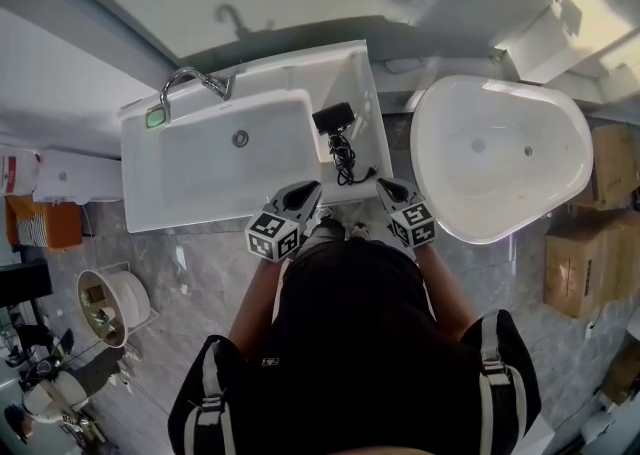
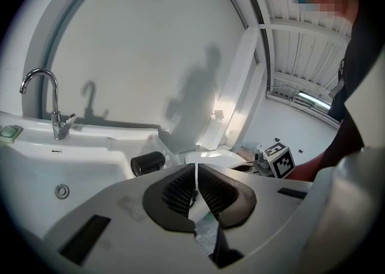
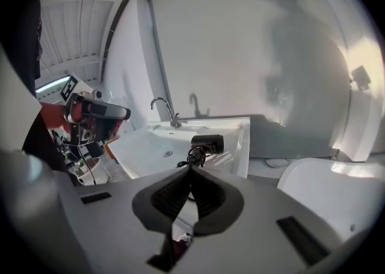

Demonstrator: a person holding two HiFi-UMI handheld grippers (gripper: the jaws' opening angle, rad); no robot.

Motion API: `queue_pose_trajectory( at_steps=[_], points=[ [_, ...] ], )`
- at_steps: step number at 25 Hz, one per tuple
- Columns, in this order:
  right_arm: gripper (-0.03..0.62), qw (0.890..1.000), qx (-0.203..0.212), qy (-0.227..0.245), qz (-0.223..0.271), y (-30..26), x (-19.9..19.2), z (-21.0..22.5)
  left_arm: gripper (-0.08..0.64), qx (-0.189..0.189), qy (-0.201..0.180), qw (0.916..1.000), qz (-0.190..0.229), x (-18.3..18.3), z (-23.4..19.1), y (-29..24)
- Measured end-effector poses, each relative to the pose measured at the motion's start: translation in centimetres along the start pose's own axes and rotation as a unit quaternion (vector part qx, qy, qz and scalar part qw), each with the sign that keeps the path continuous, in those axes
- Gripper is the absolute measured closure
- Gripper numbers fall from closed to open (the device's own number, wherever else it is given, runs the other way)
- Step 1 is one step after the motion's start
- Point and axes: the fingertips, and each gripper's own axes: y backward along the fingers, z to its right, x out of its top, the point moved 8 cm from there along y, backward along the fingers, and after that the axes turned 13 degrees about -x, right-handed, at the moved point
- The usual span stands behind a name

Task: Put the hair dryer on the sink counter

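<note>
Head view: hair dryer [image 1: 334, 119] is laid on the sink counter [image 1: 365, 78], at 12 o'clock from frame centre; placing is judged done | Left gripper view: left gripper [image 2: 195, 185] is held off the counter, jaws pressed together, nothing between | Right gripper view: right gripper [image 3: 187, 189] is held off likewise, jaws pressed together and empty, hair dryer at 12 o'clock.

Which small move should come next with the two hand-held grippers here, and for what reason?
Probably only draw both away. The hair dryer already lies on the sink counter beside the basin, and the left hand-held gripper and right hand-held gripper are shut on nothing.
</note>
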Motion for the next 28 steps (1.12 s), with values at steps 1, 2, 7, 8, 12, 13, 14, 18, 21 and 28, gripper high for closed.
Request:
queue_pose_trajectory(
  at_steps=[1,2,7,8,12,13,14,18,21,28],
  points=[
    [0.532,1.000,0.001,0.005,-0.002,0.3,-0.3,-0.1,0.537,0.002,0.002,1.0000,0.001,-0.3,0.3,0.0],
    [0.532,1.000,0.003,0.009,-0.004,0.5,-0.6,-0.2,0.537,0.003,0.003,1.0000,0.002,-0.6,0.6,0.0],
    [0.532,1.000,0.004,0.017,-0.010,1.2,-1.8,-0.4,0.537,0.006,0.008,0.9999,0.004,-1.9,2.2,-0.1],
    [0.532,1.000,0.005,0.018,-0.009,1.3,-1.9,-0.5,0.537,0.006,0.008,0.9999,0.003,-2.2,2.4,0.0],
    [0.532,1.000,0.007,0.021,-0.008,2.0,-2.5,-0.7,0.537,0.010,0.010,0.9999,0.003,-3.2,3.5,0.3],
    [0.532,1.000,0.006,0.022,-0.009,2.0,-2.6,-0.7,0.537,0.011,0.010,0.9999,0.004,-3.3,3.6,0.3],
    [0.532,1.000,0.004,0.023,-0.011,2.1,-2.8,-0.7,0.537,0.012,0.010,0.9999,0.005,-3.4,3.8,0.4],
    [0.532,0.999,0.005,0.027,-0.015,2.4,-3.3,-0.8,0.537,0.015,0.011,0.9998,0.005,-3.8,4.3,0.6],
    [0.532,1.000,0.008,0.022,-0.018,2.5,-3.5,-0.8,0.537,0.016,0.011,0.9998,0.007,-3.9,4.4,0.5],
    [0.533,1.000,0.008,0.018,-0.019,2.6,-3.7,-0.9,0.537,0.016,0.009,0.9998,0.009,-4.0,4.7,0.4]
  ],
)
